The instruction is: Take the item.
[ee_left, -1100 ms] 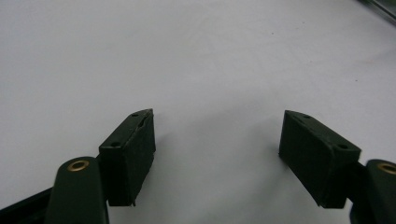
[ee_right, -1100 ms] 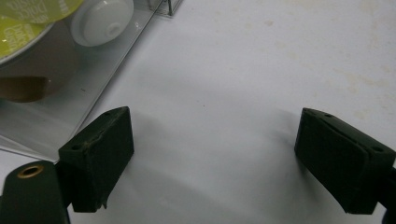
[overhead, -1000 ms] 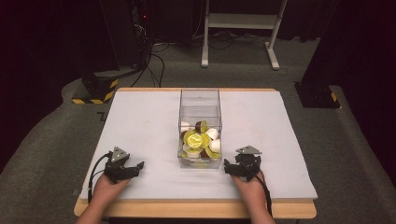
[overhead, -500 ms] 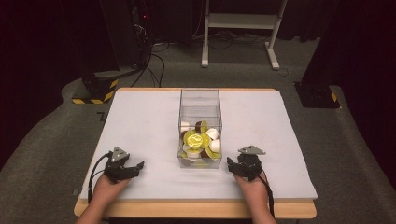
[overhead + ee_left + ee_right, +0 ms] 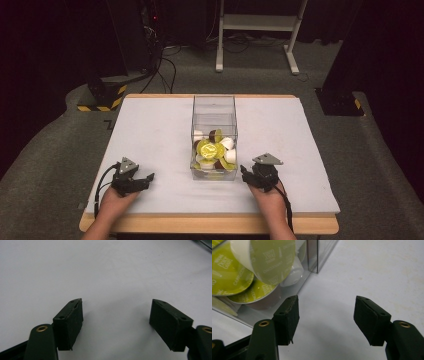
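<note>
Right tongs (image 5: 327, 320) just closing, gap remains, nothing held; left tongs (image 5: 116, 322) open, empty. Approach clear box (image 5: 214, 125) of coffee capsules (image 5: 212, 150) from above.

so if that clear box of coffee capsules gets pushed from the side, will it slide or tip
The clear plastic box is tall and narrow, so a high push would probably tip it. The coffee capsules fill only its lower part, so a low push should slide it across the white table cover. Its walls look smooth, likely slippery to grip.
</note>
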`<state>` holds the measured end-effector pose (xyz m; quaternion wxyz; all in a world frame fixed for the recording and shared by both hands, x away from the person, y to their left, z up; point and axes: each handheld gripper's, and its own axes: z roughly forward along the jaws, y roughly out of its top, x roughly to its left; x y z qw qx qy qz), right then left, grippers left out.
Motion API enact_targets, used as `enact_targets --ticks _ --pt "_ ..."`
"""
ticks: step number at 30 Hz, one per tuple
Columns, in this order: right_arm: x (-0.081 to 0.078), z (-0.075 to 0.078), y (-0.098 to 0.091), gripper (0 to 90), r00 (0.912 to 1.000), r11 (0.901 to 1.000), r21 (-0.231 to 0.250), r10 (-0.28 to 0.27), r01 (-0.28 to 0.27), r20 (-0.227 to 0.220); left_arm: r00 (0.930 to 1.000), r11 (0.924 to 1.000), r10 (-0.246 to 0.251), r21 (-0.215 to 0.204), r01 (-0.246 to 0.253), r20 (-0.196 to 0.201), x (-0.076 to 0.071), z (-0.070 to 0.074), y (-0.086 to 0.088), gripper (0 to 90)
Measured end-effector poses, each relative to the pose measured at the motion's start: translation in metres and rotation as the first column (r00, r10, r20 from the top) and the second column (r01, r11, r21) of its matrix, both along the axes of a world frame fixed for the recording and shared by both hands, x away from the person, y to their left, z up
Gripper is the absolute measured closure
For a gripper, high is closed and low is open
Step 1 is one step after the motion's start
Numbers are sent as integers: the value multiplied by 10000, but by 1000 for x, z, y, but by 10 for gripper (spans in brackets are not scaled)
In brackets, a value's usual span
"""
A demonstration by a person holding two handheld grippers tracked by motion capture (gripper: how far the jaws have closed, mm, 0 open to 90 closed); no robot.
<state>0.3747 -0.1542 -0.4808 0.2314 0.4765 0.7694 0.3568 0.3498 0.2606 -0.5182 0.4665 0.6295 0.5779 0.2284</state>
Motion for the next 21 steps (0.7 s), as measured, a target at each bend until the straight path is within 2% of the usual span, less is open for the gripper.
enact_targets --ticks 13,17,21 --pt "5 15 0 381 9999 10000 24 -78 78 143 10000 10000 23 -49 -23 -4 0 0 0 271" --pt "9 19 1 385 10000 9998 169 -99 99 10 10000 10000 11 -42 -11 -21 0 0 0 270" --pt "13 25 1 390 9999 9995 302 -129 127 82 10000 10000 3 -39 -3 -22 0 0 0 270"
